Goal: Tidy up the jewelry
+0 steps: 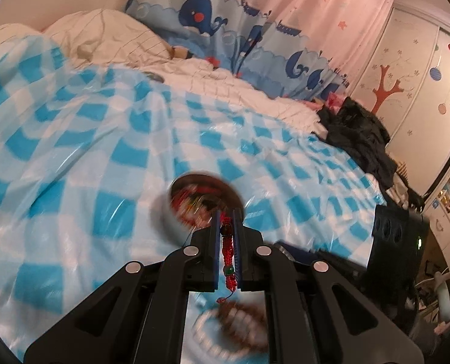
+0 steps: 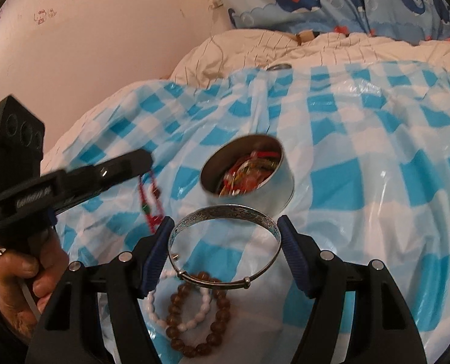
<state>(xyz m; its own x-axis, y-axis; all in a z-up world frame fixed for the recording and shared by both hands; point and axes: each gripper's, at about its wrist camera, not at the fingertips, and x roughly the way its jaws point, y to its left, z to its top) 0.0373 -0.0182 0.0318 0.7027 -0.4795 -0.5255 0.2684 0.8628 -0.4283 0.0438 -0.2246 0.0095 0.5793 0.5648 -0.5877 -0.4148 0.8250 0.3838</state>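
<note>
My left gripper (image 1: 228,212) is shut on a red braided bracelet (image 1: 228,251) with dark beads, which hangs down between its blue pads. It hovers just short of a round metal tin (image 1: 176,221) holding several red and gold pieces. In the right wrist view that left gripper (image 2: 146,157) comes in from the left, the red bracelet (image 2: 150,203) dangling under it. My right gripper (image 2: 225,220) grips a silver engraved bangle (image 2: 225,211) across its width, lifted off the sheet near the tin (image 2: 273,188). Below lie a brown bead bracelet (image 2: 194,342) and a white bead bracelet (image 2: 194,318).
A blue and white checkered plastic sheet (image 2: 361,151) covers the bed. A small round lid (image 2: 279,66) lies at its far edge by the cream duvet. Dark clothing (image 1: 358,133) is piled at the right. A hand (image 2: 21,279) holds the left gripper's handle.
</note>
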